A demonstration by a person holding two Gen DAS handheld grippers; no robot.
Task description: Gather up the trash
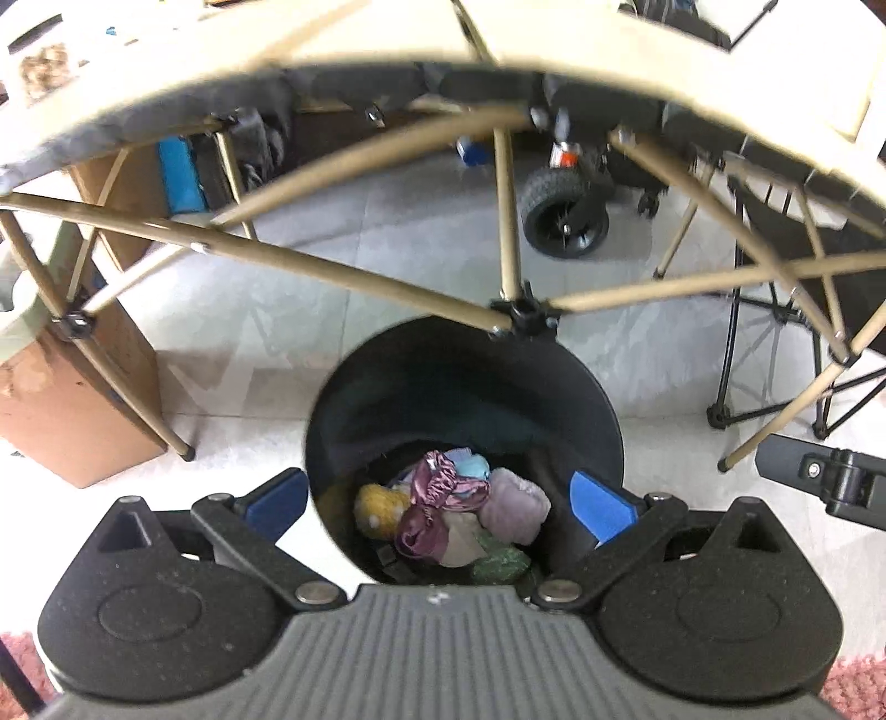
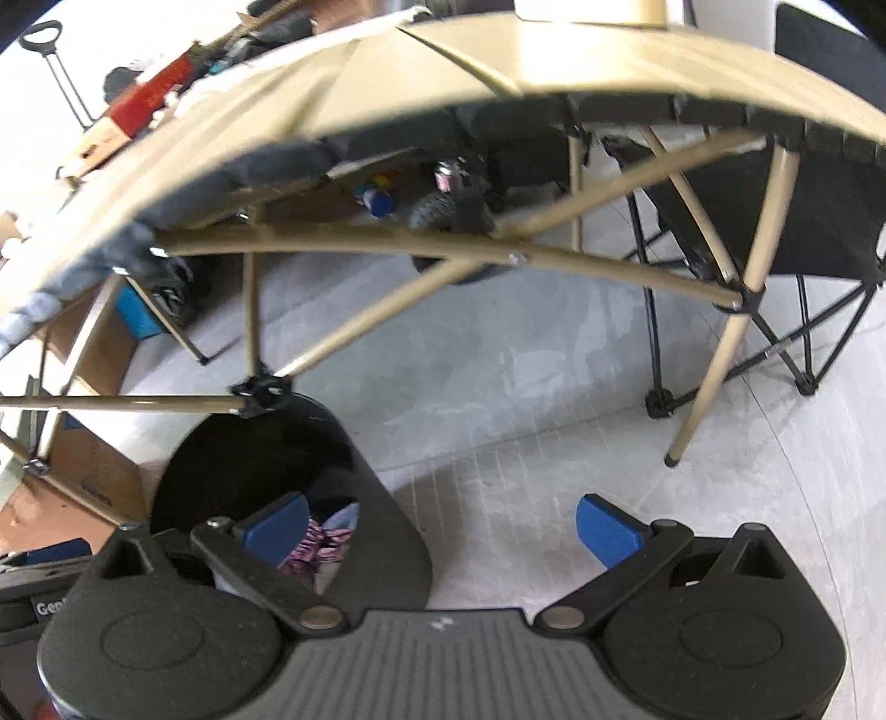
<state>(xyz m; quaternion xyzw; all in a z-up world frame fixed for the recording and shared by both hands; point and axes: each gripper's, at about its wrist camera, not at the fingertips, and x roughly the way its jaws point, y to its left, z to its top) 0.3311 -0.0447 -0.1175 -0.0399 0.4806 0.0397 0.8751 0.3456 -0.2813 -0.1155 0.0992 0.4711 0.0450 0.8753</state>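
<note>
Fingers (image 1: 601, 507) of both grippers gape wide, empty; at six o'clock the bin (image 1: 587, 387) holds soft, light wrappers (image 1: 443, 498), probably best pinched by a crumpled fold.

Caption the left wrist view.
Open left gripper poised over black bin holding crumpled wrappers, beside folding table.

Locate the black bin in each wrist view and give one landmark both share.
Left wrist: the bin sits low centre, straight ahead between the open left gripper fingers, crumpled trash visible inside.
Right wrist: the bin is lower left, behind the open right gripper's left finger.
Shared landmark: black leg joint at the bin's far rim.
</note>
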